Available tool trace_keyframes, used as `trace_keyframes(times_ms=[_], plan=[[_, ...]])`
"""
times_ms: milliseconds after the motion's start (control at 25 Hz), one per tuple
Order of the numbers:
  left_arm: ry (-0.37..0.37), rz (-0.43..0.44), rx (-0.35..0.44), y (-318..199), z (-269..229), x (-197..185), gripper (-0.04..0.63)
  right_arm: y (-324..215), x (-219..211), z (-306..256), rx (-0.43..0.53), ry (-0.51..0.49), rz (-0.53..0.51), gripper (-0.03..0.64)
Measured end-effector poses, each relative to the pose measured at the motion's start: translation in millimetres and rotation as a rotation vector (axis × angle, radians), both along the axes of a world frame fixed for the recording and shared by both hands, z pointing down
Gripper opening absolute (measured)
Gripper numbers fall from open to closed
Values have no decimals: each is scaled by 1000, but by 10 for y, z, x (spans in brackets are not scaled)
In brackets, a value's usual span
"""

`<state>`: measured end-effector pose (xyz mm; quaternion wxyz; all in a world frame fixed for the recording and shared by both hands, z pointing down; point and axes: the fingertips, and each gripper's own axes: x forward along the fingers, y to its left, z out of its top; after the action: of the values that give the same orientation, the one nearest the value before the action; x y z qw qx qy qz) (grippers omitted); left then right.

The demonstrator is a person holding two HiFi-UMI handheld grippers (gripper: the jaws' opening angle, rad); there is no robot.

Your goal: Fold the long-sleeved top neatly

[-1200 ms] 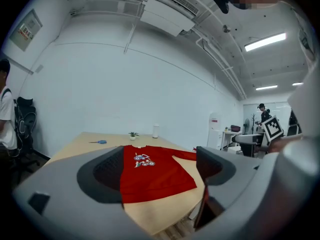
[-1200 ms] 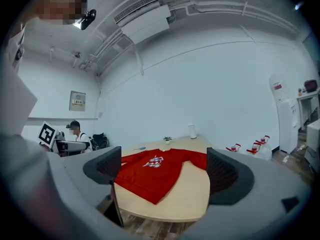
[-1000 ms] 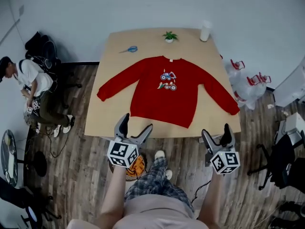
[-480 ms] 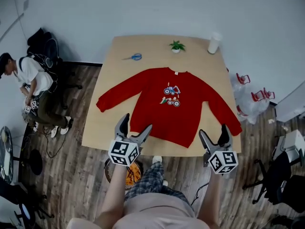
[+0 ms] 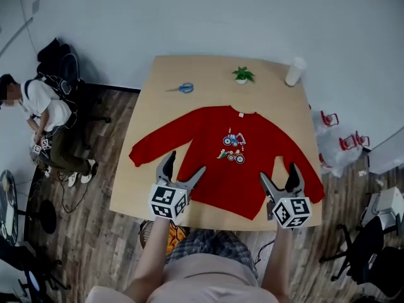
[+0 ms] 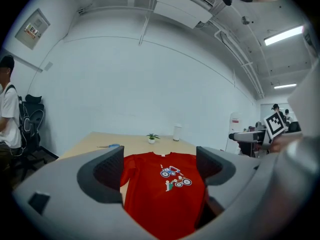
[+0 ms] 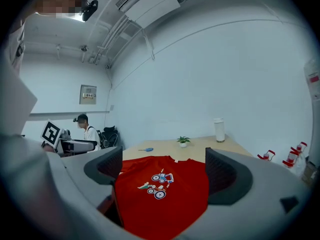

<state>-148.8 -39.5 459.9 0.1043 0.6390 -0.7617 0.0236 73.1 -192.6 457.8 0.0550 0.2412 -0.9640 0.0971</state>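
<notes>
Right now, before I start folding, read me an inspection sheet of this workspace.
Surface: wooden table, mostly bare around the garment.
Job's things: red top lying flat, print up, collar away from the person, both sleeves spread out; not yet folded.
Clutter: scissors, small plant and white cup along the far edge, all apart from the top.
Grippers: left gripper and right gripper are over the near hem, jaws apart, nothing between them.
Cables: thin lead on the floor left of the table.
Surroundings: wood floor, seated person at left, white bags at right.
</notes>
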Motion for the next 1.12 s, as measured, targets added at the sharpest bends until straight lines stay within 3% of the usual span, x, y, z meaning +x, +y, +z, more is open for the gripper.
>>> trace_keyframes(times_ms=[640, 1120], plan=[[36, -180, -14, -219, 20, -617, 434, -456, -696, -151, 10, 41, -143, 482], [11, -421, -55, 347, 35, -1327, 434, -129, -1928, -422, 64, 42, -414, 469]])
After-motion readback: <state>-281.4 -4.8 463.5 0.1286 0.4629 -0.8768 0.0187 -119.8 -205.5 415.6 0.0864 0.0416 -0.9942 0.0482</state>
